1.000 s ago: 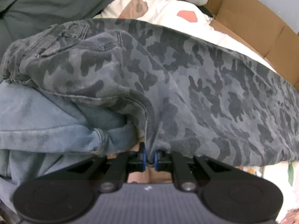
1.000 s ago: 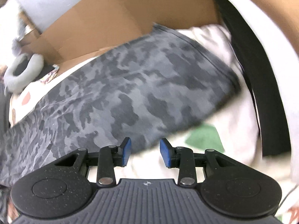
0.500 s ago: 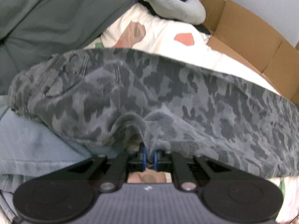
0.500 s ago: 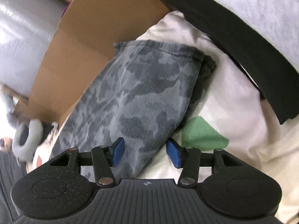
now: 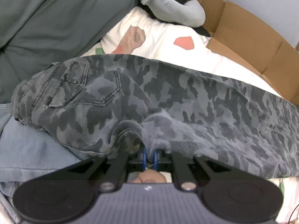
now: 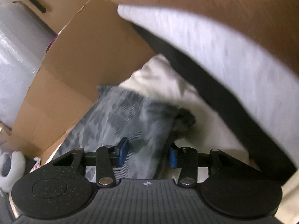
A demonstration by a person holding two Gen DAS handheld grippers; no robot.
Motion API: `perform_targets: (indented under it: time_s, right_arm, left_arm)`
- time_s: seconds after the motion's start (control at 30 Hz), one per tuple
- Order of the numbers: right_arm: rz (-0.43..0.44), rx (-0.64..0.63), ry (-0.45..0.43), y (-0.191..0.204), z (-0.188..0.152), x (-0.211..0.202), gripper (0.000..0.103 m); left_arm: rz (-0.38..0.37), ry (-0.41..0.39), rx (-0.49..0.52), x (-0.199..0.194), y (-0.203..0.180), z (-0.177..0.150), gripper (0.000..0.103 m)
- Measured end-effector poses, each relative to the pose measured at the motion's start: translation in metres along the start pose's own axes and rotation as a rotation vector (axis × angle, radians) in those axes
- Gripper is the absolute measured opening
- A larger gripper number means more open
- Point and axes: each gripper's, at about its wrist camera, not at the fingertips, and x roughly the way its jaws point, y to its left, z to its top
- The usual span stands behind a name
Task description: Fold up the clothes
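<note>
Two tools are working one pair of camo pants, which are lying stretched across a white printed sheet straight ahead of both. The left tool is pinching a bunched fold near the crotch, with the back pocket up and left of it. The right tool is straddling the leg cuff, its jaws closing but not yet pressing. Looks like the grab-both-ends step; next, the right needs a firm pinch before swinging the leg over.
</note>
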Motion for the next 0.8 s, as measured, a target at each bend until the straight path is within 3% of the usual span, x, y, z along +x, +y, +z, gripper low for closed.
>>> perform_targets:
  time_s: [0.1, 0.17, 0.27, 0.8]
  right_arm:
    - [-0.015, -0.014, 0.004, 0.003, 0.010, 0.009, 0.039]
    - [-0.035, -0.033, 0.019, 0.005, 0.016, 0.014, 0.016]
    - [-0.029, -0.049, 0.043, 0.007, 0.025, 0.015, 0.008]
    - [0.071, -0.066, 0.128, 0.050, 0.092, -0.037, 0.004]
  left_arm:
    - [0.002, 0.007, 0.006, 0.003, -0.001, -0.001, 0.008]
    - [0.003, 0.011, 0.011, 0.003, -0.001, -0.001, 0.008]
    - [0.003, 0.016, 0.018, 0.003, -0.002, 0.000, 0.008]
    - [-0.020, 0.006, 0.069, -0.043, 0.009, 0.006, 0.008]
